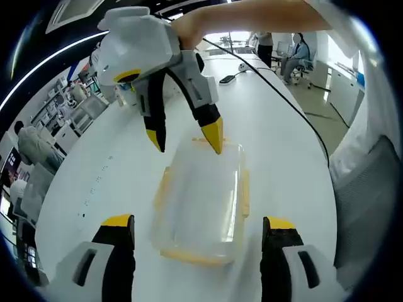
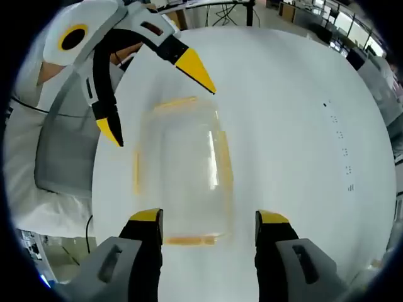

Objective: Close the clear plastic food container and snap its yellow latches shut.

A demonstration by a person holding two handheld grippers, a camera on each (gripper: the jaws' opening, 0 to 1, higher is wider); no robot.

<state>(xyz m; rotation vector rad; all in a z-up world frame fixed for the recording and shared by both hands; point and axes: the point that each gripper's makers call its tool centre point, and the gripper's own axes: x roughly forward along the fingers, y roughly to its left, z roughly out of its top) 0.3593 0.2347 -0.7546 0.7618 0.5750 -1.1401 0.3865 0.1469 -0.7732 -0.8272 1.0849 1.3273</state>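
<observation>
The clear container (image 2: 181,170) was smeared by motion blur in the right gripper view, so whether its yellow latches (image 2: 222,157) were snapped down or loose could not be told. In the left gripper view the far end of the container (image 1: 201,198) lay partly behind a yellow tip of the right tongs (image 1: 186,138), and contact there could not be made out. Small dark marks on the counter (image 2: 302,94) were too tiny to read.
</observation>
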